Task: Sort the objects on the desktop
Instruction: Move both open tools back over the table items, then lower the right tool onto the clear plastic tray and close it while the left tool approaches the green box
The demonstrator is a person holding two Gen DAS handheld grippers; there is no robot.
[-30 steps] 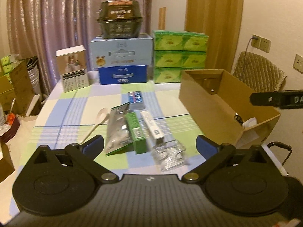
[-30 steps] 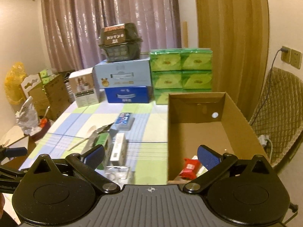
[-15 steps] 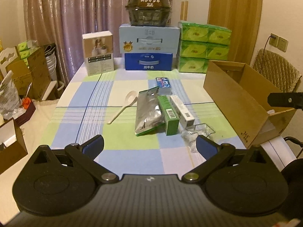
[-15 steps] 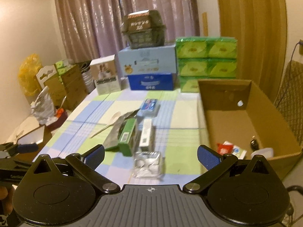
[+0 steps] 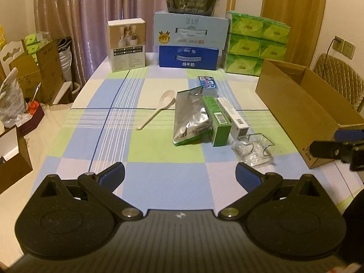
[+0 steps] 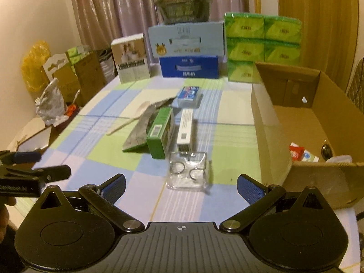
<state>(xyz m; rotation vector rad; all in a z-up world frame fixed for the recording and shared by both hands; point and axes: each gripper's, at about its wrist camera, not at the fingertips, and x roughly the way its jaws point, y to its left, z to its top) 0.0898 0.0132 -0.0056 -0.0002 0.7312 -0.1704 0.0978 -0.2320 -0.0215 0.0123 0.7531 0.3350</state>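
Both the left gripper [image 5: 180,174] and right gripper [image 6: 181,186] hang released and empty above the worktop [image 5: 159,173]. The clear plastic holder [image 6: 188,170] lies beside the cardboard box [image 6: 268,122].

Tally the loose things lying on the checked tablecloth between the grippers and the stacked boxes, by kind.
Cartons: 3 (green carton, white carton, blue carton)
Foil pouch: 1
White spoon: 1
Clear plastic pack: 1
Total: 6
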